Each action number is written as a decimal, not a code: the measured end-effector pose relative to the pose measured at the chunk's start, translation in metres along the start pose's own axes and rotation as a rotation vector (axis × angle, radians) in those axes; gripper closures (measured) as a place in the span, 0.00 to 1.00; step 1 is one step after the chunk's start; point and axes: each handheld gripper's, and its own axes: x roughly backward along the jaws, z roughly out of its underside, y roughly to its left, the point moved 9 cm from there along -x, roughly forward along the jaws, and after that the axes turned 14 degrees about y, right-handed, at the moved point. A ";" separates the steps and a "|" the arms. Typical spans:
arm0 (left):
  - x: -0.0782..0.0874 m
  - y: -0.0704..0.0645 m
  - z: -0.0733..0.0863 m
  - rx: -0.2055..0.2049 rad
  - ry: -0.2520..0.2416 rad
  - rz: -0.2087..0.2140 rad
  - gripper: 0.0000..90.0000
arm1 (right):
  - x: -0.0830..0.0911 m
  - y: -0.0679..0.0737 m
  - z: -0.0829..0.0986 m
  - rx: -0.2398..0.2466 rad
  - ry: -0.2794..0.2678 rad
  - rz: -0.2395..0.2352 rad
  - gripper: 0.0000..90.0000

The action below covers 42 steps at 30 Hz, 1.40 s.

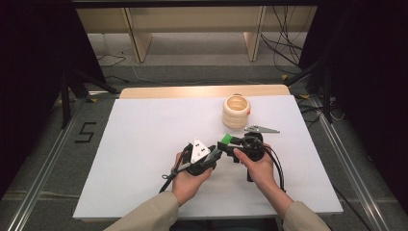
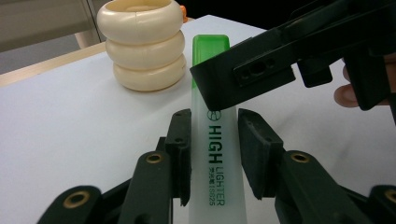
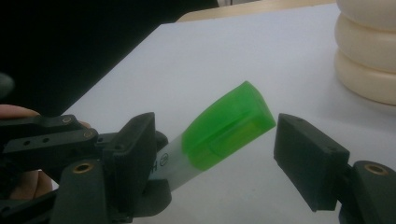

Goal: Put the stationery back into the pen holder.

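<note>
A highlighter [image 2: 217, 154] with a pale translucent body and a green cap [image 3: 229, 126] is held above the white table cover. My left gripper [image 2: 217, 149] is shut on its body, just below the printed name. In the high view, this gripper [image 1: 217, 154] sits at the table's middle front, with the cap [image 1: 224, 139] pointing away to the right. My right gripper [image 3: 217, 142] is open with its pads on either side of the cap, apart from it. One of its fingers [image 2: 247, 70] crosses in front of the cap in the left gripper view.
A cream stack of three rings [image 1: 236, 111] stands behind the grippers, slightly to the right. A grey three-cornered plate [image 1: 261, 129] lies on the white cover [image 1: 144, 144] beside it. Cables trail from both grippers toward the front edge.
</note>
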 end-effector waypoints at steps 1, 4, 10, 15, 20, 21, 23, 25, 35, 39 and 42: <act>0.000 0.000 0.000 0.000 0.000 0.000 0.74 | 0.000 0.000 0.000 0.001 0.002 0.000 0.34; 0.001 0.000 0.000 0.000 -0.003 -0.001 0.74 | -0.001 0.000 0.000 -0.006 0.001 -0.003 0.37; 0.001 -0.001 -0.001 0.001 -0.010 -0.001 0.74 | -0.001 0.000 0.000 -0.018 -0.001 -0.014 0.42; 0.000 -0.002 -0.001 -0.001 -0.006 0.000 0.74 | 0.000 0.002 0.000 -0.017 0.000 -0.039 0.52; 0.000 -0.002 0.000 0.006 -0.007 0.000 0.74 | 0.001 0.002 -0.001 -0.024 -0.008 -0.059 0.59; 0.000 -0.002 0.000 0.006 -0.008 -0.001 0.74 | 0.002 0.003 -0.002 -0.028 -0.011 -0.066 0.61; -0.001 -0.002 0.000 0.007 -0.008 -0.003 0.74 | 0.004 0.003 -0.003 -0.025 -0.022 -0.075 0.66; -0.001 -0.002 0.000 0.006 -0.008 -0.004 0.74 | 0.005 0.004 -0.004 -0.024 -0.028 -0.079 0.68; -0.004 -0.002 0.000 -0.008 -0.007 -0.006 0.73 | 0.010 0.015 -0.006 0.046 -0.051 -0.089 0.82; -0.004 0.000 0.001 -0.021 -0.003 -0.012 0.67 | 0.013 0.015 -0.008 0.074 -0.064 -0.055 0.82; -0.002 0.002 0.002 -0.023 0.013 -0.007 0.60 | 0.016 0.013 -0.010 0.084 -0.076 -0.039 0.82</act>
